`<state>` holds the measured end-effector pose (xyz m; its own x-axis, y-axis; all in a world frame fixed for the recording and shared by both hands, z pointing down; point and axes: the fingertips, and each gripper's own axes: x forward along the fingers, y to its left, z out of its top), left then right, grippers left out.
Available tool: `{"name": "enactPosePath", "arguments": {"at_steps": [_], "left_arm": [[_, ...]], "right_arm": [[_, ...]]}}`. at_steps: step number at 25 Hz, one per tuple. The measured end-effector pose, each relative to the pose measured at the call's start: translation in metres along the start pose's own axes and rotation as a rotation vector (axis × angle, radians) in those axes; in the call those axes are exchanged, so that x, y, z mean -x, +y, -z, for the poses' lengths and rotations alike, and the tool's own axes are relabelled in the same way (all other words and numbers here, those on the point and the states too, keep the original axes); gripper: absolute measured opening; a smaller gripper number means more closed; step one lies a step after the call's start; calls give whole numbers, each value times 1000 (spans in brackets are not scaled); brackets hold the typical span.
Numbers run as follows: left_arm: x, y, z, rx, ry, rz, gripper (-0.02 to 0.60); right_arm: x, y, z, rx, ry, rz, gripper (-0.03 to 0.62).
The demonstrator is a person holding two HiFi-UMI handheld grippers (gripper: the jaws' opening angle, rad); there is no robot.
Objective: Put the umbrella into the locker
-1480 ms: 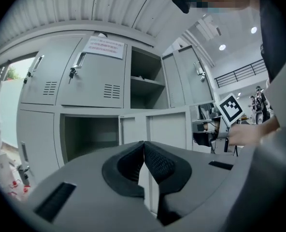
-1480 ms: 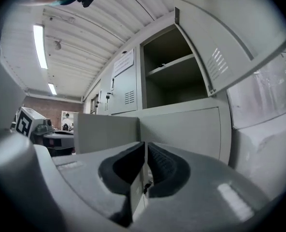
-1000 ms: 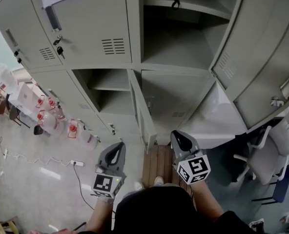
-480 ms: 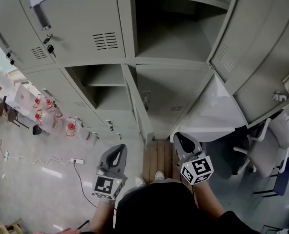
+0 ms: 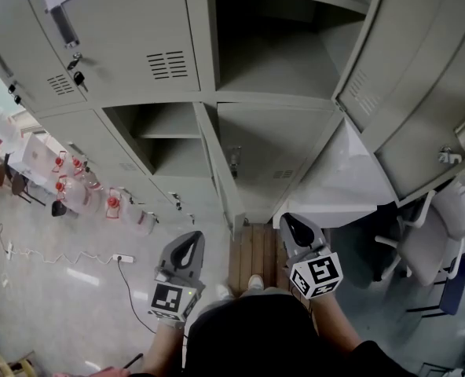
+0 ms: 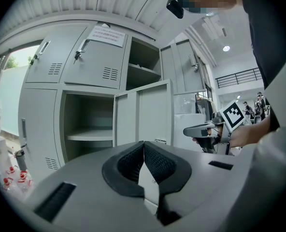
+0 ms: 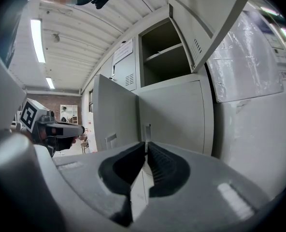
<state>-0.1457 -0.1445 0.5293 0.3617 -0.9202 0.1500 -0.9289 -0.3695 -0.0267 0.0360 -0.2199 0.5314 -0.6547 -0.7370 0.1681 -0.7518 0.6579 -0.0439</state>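
No umbrella shows in any view. The grey locker bank (image 5: 138,45) stands in front of me. Its lower left compartment (image 5: 166,144) is open, and its door (image 5: 217,171) swings out towards me, seen edge-on. The upper right compartment (image 5: 280,61) is open too, its door (image 5: 405,77) swung to the right. The lower right door (image 5: 276,151) is closed. My left gripper (image 5: 190,237) (image 6: 144,143) is held low before the lockers, shut and empty. My right gripper (image 5: 289,220) (image 7: 146,143) is beside it, also shut with nothing between its jaws.
A white plastic-wrapped block (image 5: 342,179) stands right of the lockers, with an office chair (image 5: 429,242) beyond it. Water bottles (image 5: 83,195) and a power strip with its cable (image 5: 122,259) lie on the floor at left. Wooden planks (image 5: 252,254) are under the feet.
Both grippers sit a little lower in the head view than a second ago, and the lockers have shifted slightly up the picture. Both grippers stay shut.
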Motion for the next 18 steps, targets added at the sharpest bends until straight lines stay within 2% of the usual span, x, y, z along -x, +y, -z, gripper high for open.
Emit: {"name": "enactPosePath", "arguments": {"at_steps": [2, 5, 9, 13, 18], "left_arm": [[0, -1, -2, 2, 2, 2, 8], [0, -6, -10, 67, 20, -17, 8], [2, -4, -8, 16, 2, -8, 8], [2, -6, -4, 2, 6, -7, 8], [2, -12, -11, 75, 32, -25, 8]], "right_arm": [[1, -1, 0, -5, 1, 2, 14], [2, -1, 0, -10, 2, -1, 14], [3, 1, 0, -7, 0, -3, 14], [5, 2, 1, -3, 1, -7, 14], [8, -1, 3, -8, 10, -1, 14]]}}
